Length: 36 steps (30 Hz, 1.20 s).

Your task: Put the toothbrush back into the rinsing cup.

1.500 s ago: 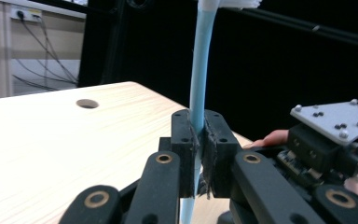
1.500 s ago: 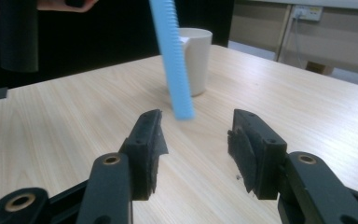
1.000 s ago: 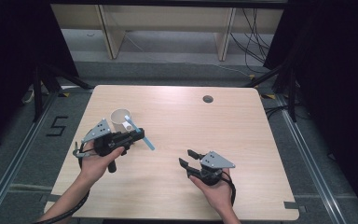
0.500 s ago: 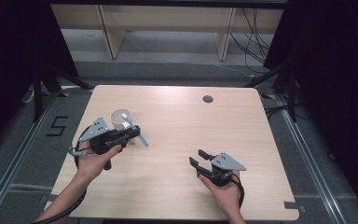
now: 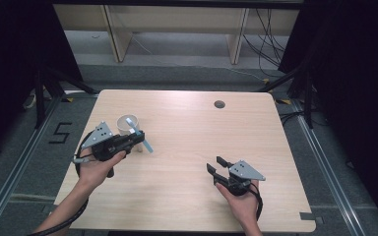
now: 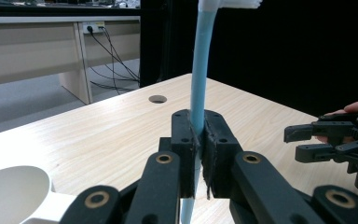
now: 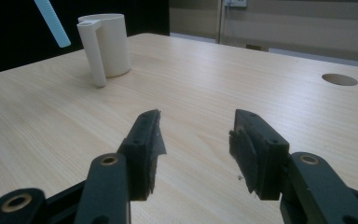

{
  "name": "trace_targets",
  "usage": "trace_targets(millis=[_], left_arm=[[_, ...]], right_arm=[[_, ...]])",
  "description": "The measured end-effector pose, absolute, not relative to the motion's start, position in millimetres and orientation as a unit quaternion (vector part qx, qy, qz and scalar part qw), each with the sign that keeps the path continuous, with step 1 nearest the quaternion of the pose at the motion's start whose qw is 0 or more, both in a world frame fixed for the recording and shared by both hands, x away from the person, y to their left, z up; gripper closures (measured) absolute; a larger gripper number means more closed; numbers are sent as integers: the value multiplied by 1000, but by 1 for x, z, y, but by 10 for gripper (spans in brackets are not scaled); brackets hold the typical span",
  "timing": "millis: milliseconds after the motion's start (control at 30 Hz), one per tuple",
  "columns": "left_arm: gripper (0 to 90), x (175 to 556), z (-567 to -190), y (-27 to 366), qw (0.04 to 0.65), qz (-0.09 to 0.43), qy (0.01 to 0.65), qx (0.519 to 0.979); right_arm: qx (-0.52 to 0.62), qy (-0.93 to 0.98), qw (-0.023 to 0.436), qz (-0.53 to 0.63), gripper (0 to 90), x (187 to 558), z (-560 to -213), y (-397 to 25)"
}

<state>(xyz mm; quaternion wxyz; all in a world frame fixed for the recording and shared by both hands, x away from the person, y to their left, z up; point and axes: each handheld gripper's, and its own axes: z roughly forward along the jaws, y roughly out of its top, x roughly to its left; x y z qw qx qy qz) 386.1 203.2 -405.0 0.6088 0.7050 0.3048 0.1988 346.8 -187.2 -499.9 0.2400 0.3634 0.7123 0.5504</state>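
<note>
We begin at the left gripper (image 6: 198, 154), whose two black jaws are pressed onto a light blue toothbrush (image 6: 199, 70), pinching its handle partway along; in the left gripper view the handle rises straight up between the jaws to a white head at the top edge, and a short length pokes out below them. In the high view the same left gripper (image 5: 137, 139) sits over the left part of the wooden table (image 5: 187, 206), held in a hand (image 5: 94, 169) that comes in from the bottom, and the toothbrush (image 5: 142, 139) runs on a slant, one end up toward a white cup (image 5: 127, 125) and the other down and to the right. The cup stands upright just beside the gripper's tip, on the far side of it, its open mouth facing up, and the upper end of the brush appears to be over or right at its rim; we cannot tell whether it is inside. That is the relation we judge the next move to turn on: the cup lies just beyond the left gripper, so the brush's long axis would need tipping toward vertical above the opening. The right gripper (image 5: 218, 164) rests well apart, near the right front of the table, jaws spread and holding nothing. From its own view the cup (image 7: 103, 44) stands far off.
</note>
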Motion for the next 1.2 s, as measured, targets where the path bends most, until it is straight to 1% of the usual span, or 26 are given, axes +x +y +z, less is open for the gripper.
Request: trace_targets(millis=[100, 200, 300, 333, 367, 467, 533, 700, 1100, 1200], left_arm=[[835, 386, -402, 207, 608, 207, 307, 703], [835, 386, -400, 212, 606, 211, 310, 702], [836, 388, -399, 216, 602, 215, 315, 702], [835, 388, -399, 216, 601, 216, 316, 701], [835, 389, -399, 217, 600, 217, 317, 702], [836, 391, -398, 218, 597, 221, 318, 702], [835, 392, -398, 218, 596, 223, 320, 702], [835, 394, -396, 219, 593, 229, 319, 703], [835, 401, -390, 222, 596, 243, 317, 697], [835, 402, -388, 223, 585, 249, 320, 702]], right_arm=[[361, 713, 247, 549, 524, 347, -500, -187], [367, 715, 244, 542, 524, 346, -500, -186], [360, 718, 255, 539, 524, 346, -500, -187], [374, 716, 242, 538, 524, 344, -500, -186], [374, 716, 241, 537, 523, 344, -500, -186], [363, 716, 256, 538, 522, 347, -500, -188], [370, 715, 239, 542, 522, 346, -501, -186], [372, 717, 247, 536, 520, 345, -501, -187], [376, 715, 240, 538, 515, 345, -501, -187], [375, 715, 242, 537, 514, 345, -501, -187]])
